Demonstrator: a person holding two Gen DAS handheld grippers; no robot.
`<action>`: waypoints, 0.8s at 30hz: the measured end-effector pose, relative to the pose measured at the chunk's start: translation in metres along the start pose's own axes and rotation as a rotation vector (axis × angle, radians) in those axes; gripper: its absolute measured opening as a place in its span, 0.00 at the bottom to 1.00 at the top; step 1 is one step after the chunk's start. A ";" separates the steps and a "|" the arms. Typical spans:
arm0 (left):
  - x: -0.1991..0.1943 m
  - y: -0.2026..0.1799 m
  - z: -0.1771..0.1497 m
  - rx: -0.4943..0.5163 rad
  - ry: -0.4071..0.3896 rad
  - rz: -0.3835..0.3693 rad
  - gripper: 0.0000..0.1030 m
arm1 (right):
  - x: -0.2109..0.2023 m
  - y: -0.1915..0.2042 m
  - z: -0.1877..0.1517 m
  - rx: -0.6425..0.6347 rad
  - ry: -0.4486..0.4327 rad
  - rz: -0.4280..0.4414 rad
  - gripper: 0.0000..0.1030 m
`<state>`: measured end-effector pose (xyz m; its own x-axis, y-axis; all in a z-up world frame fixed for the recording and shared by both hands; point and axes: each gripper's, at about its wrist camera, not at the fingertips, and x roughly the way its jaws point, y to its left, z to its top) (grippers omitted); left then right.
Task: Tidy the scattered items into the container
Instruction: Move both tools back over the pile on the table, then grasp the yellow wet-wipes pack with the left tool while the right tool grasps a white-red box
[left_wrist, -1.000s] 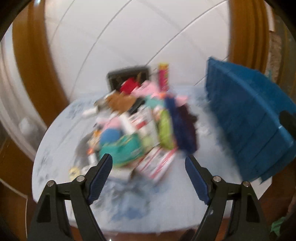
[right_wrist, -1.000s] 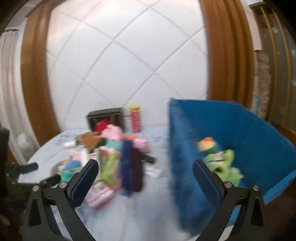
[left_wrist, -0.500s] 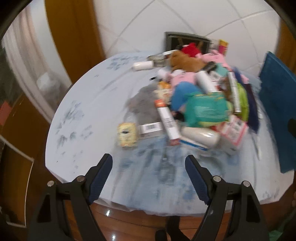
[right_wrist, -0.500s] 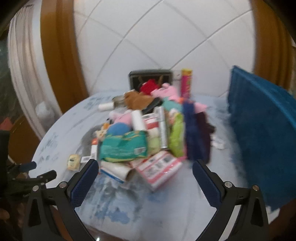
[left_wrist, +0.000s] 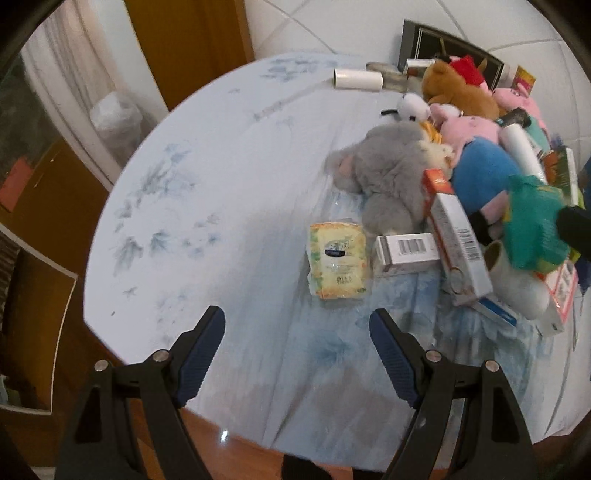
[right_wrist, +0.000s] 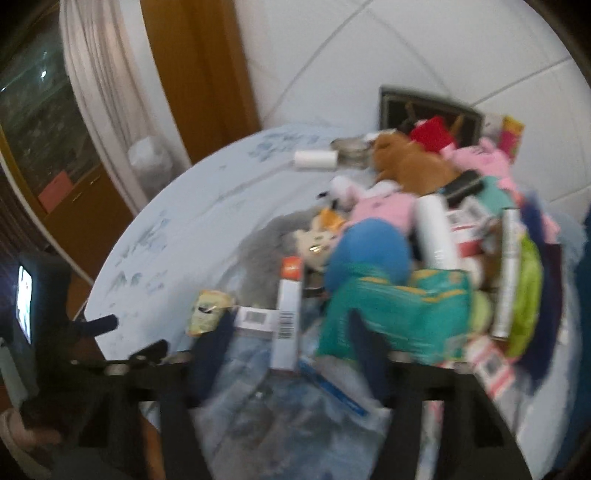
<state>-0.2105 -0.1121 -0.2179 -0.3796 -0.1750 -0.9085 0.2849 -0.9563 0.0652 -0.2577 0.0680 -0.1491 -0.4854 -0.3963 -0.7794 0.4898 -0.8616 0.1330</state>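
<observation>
On the left, the left gripper (left_wrist: 297, 345) hangs above the near edge of the round table (left_wrist: 207, 206), its jaws spread wide with nothing between them. Just beyond it lies a yellow tissue packet (left_wrist: 338, 266), touching a white barcode box (left_wrist: 404, 251) on its right. Behind these a grey plush (left_wrist: 388, 173) lies at the left of the heap, a brown bear (left_wrist: 458, 92) farther back. Further right, the right gripper (right_wrist: 295, 350) is blurred but spread apart, empty, near a teal packet (right_wrist: 402, 314). I cannot clearly see the container.
</observation>
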 end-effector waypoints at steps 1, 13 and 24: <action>0.009 -0.002 0.005 0.018 0.009 -0.009 0.78 | 0.010 0.003 0.002 0.000 0.017 0.005 0.41; 0.089 -0.013 0.035 0.161 0.108 -0.120 0.61 | 0.092 0.007 0.000 0.132 0.155 -0.059 0.32; 0.096 -0.002 0.050 0.253 0.086 -0.150 0.44 | 0.105 0.006 -0.023 0.266 0.183 -0.056 0.23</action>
<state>-0.2917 -0.1388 -0.2848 -0.3215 -0.0169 -0.9468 -0.0014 -0.9998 0.0183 -0.2885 0.0284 -0.2441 -0.3563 -0.3035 -0.8837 0.2484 -0.9425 0.2235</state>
